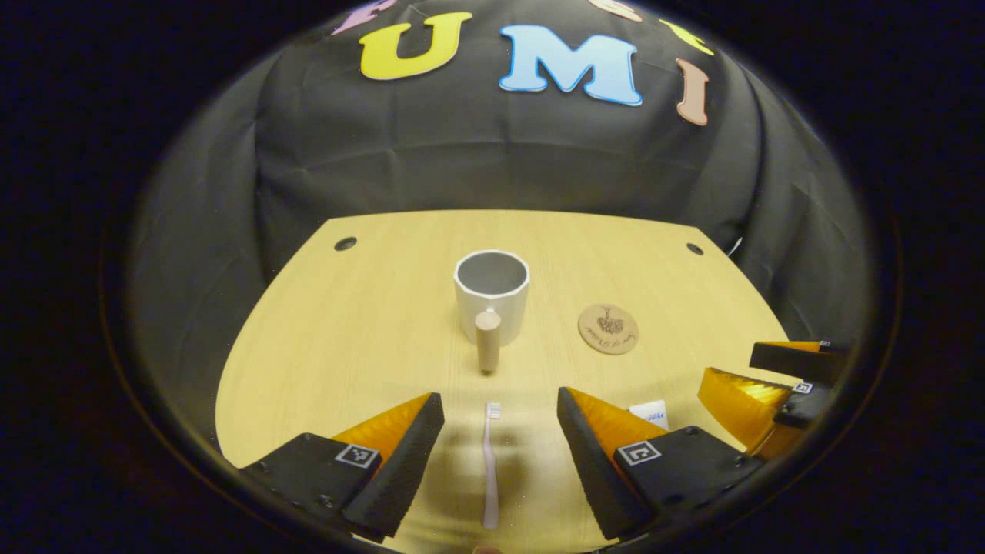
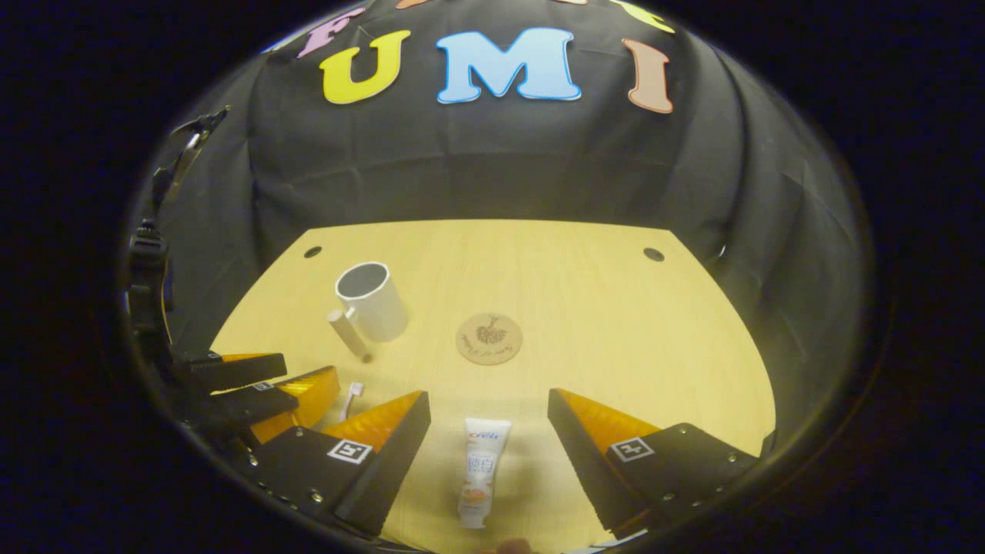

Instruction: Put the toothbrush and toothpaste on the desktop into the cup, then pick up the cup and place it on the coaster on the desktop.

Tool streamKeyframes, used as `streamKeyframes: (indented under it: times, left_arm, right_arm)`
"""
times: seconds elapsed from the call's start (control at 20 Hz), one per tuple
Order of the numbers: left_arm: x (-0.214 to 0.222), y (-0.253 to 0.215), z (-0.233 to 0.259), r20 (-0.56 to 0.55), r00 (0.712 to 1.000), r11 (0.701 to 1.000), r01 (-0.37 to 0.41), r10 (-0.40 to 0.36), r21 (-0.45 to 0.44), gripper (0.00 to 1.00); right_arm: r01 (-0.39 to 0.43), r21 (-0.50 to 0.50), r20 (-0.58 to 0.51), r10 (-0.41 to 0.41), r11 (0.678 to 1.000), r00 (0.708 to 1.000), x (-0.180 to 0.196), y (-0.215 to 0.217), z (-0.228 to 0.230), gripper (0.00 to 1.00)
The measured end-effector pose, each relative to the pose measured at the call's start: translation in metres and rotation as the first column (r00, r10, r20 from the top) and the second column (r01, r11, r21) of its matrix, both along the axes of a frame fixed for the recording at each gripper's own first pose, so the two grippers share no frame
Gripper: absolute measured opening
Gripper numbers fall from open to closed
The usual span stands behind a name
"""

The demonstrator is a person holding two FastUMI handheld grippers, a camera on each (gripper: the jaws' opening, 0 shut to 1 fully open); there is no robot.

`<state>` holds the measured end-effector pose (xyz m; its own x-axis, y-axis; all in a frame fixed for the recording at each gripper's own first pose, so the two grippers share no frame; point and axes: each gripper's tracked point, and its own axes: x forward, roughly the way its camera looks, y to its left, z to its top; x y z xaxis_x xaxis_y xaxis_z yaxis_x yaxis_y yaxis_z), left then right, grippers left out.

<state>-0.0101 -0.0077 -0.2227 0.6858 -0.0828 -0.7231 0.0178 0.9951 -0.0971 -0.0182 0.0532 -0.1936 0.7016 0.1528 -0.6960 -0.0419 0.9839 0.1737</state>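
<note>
Toothbrush between left jaws; toothpaste between right jaws.

both views: low over near edge | facing wall | share cup

My left gripper hangs spread over the toothbrush, bare desktop either side. Ahead, the cup blocks the far path, its handle pointing near. Right of it the coaster lies flat with open wood around it
</note>
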Motion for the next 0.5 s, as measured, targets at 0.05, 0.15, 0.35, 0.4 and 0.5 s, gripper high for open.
streamKeyframes:
  times: [0.05,0.15,0.35,0.4,0.5]
  left_arm:
    - [-0.001,0.000,-0.006,-0.028,1.000,1.000,0.001,-0.001,0.001,0.96]
    - [-0.003,0.002,-0.017,-0.086,0.996,1.000,0.010,-0.009,0.007,0.96]
    - [-0.013,0.003,-0.048,-0.222,0.974,0.998,0.050,-0.044,0.022,0.96]
    - [-0.016,0.003,-0.054,-0.253,0.966,0.998,0.060,-0.052,0.023,0.96]
    - [-0.023,0.003,-0.066,-0.302,0.951,0.997,0.073,-0.062,0.025,0.96]
  right_arm:
    - [-0.004,-0.002,-0.026,0.004,1.000,1.000,0.000,0.002,-0.008,0.96]
    - [-0.014,-0.003,-0.084,0.013,1.000,0.996,0.001,0.007,-0.026,0.98]
    - [-0.028,0.012,-0.190,0.030,1.000,0.981,-0.003,0.015,-0.049,0.97]
    - [-0.028,0.019,-0.211,0.031,0.999,0.977,-0.004,0.015,-0.051,0.96]
    - [-0.028,0.026,-0.259,0.034,0.999,0.965,-0.009,0.018,-0.060,0.97]
